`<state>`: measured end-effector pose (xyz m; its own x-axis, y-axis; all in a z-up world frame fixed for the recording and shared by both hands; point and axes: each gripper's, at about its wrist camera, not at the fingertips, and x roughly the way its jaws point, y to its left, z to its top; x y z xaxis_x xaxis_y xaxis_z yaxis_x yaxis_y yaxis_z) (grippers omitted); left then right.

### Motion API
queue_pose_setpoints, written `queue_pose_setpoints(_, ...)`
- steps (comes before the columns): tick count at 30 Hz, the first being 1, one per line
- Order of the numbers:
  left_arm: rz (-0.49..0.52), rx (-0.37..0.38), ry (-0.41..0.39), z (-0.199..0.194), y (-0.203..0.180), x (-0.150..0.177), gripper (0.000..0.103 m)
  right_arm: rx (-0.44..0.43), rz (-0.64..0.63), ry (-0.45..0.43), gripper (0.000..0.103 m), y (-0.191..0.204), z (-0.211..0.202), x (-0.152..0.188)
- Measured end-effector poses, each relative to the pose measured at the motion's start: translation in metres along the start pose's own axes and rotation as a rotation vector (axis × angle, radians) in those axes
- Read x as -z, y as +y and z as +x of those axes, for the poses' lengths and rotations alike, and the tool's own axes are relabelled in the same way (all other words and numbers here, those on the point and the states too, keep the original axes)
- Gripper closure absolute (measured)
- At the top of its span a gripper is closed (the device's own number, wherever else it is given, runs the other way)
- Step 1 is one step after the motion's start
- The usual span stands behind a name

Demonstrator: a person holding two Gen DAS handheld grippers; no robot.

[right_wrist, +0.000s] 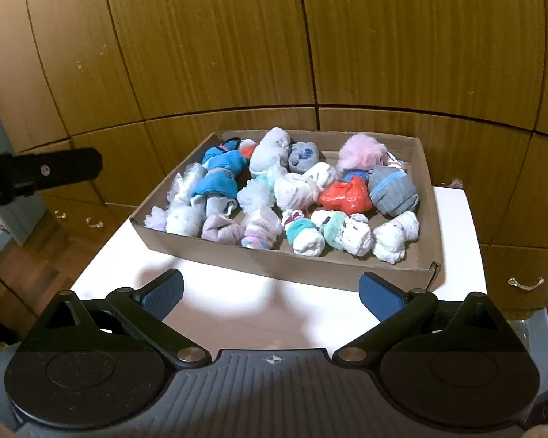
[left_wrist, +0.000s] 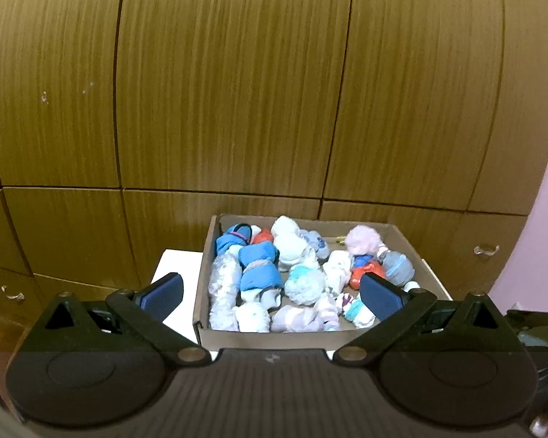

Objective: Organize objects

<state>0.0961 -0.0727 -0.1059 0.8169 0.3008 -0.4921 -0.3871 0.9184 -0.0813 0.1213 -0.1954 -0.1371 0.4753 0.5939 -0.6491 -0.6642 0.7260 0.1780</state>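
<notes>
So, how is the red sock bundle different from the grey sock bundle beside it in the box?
The red sock bundle is bright and plain, while the grey sock bundle is dull with a blue stripe. The red one looks smaller, flatter and crumpled; the grey one looks bigger and rounder. The red one lies nearer the middle of the cardboard box, the grey one nearer its right wall. Both are rolled and lie side by side.

Each gripper (left_wrist: 272, 297) (right_wrist: 271, 295) — black linkage arms, blue ribbed pads, brass-coloured pivot pins.

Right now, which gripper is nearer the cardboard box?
Left. The left gripper hangs open right at the cardboard box's near wall; the right gripper is open too, farther back over the white table.
</notes>
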Motion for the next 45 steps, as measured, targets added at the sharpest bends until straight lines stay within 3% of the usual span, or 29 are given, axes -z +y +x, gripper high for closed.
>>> queue_pose_setpoints(22, 0.048, -0.045, 0.019, 0.008, -0.004, -0.001, 0.001, 0.000, 0.006, 0.001, 0.001, 0.000, 0.007, -0.001)
queue_pose_setpoints(40, 0.076, -0.034, 0.024, 0.012, -0.007, 0.001, 0.001, -0.004, 0.010, 0.009, 0.001, -0.003, 0.011, 0.001)
queue_pose_setpoints(45, 0.099, -0.033, -0.015, 0.008, -0.009, 0.002, 0.001, -0.006, 0.010, 0.009, 0.001, -0.002, 0.011, 0.002)
